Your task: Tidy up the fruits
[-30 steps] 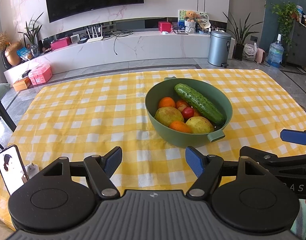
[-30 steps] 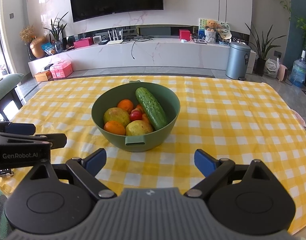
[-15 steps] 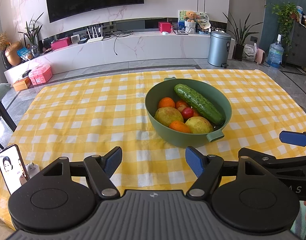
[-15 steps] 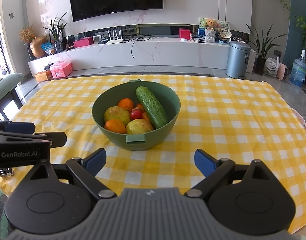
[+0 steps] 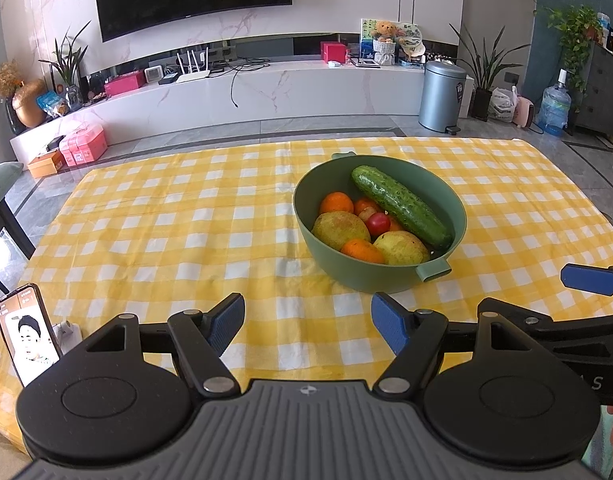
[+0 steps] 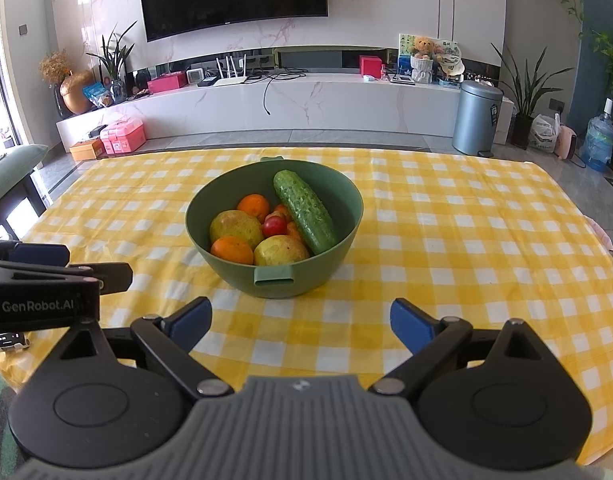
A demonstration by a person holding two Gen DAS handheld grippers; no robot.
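Filling a green bowl (image 6: 348, 216): cucumber (image 6: 304, 210), oranges, pears, tomato; both claws (image 5: 306, 322) (image 6: 300, 320) wide open, empty.

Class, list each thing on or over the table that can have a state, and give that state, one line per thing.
left gripper: open, empty, short of the bowl.
right gripper: open, empty.
green bowl: upright on the cloth, filled.
cucumber: leaning on the bowl's wall, atop the fruit.
phone: propped upright, screen on.
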